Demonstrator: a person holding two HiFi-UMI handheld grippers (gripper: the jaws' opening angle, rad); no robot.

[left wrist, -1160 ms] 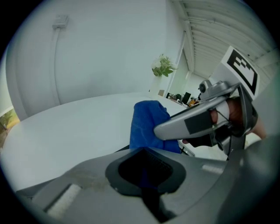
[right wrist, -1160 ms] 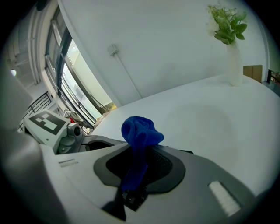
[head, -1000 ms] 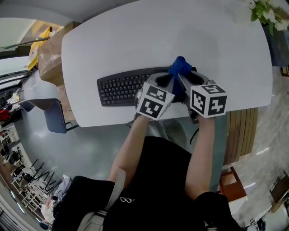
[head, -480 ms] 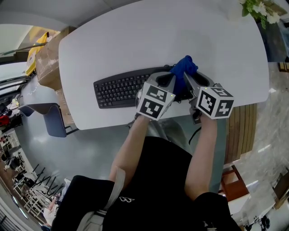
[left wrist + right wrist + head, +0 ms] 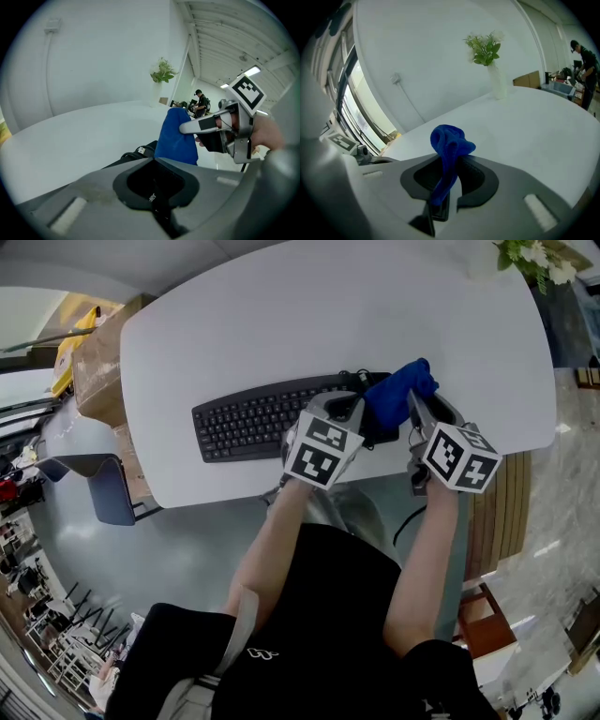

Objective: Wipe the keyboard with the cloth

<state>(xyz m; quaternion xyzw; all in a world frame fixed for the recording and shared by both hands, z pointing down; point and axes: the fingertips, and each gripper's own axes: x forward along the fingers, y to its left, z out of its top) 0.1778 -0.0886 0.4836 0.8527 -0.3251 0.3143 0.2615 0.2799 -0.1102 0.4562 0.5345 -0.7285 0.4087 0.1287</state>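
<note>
Right tongs (image 5: 419,404) are clenched on a crumpled blue cloth (image 5: 449,140). A strip of it is pinched down in the slot between the jaws, and the rest bulges out beyond the tips in a soft, folded knot. Held this way the bundle makes a padded head for rubbing, which I judge is why it is gripped near one end, not spread flat. In the head view the cloth sits over the far right end of the flat black plastic keyboard (image 5: 253,420), close to its black cable (image 5: 133,153). Whether it touches the keys or hangs just clear I cannot tell, since its lower edge is hidden in the left gripper view.

Left tongs (image 5: 345,413) are closed on nothing, the jaws meeting around an empty dark hollow. They sit over the keyboard's right half near its front edge, probably to steady the board against sliding while the other hand wipes. Contact is not visible.

The keyboard is low and matt, and its rows of small keys make a ridged surface likely to hold dust and snag fabric. It lies lengthwise near the front edge of the smooth white rounded bench (image 5: 281,324), a slick top on which a light board could slip
</note>
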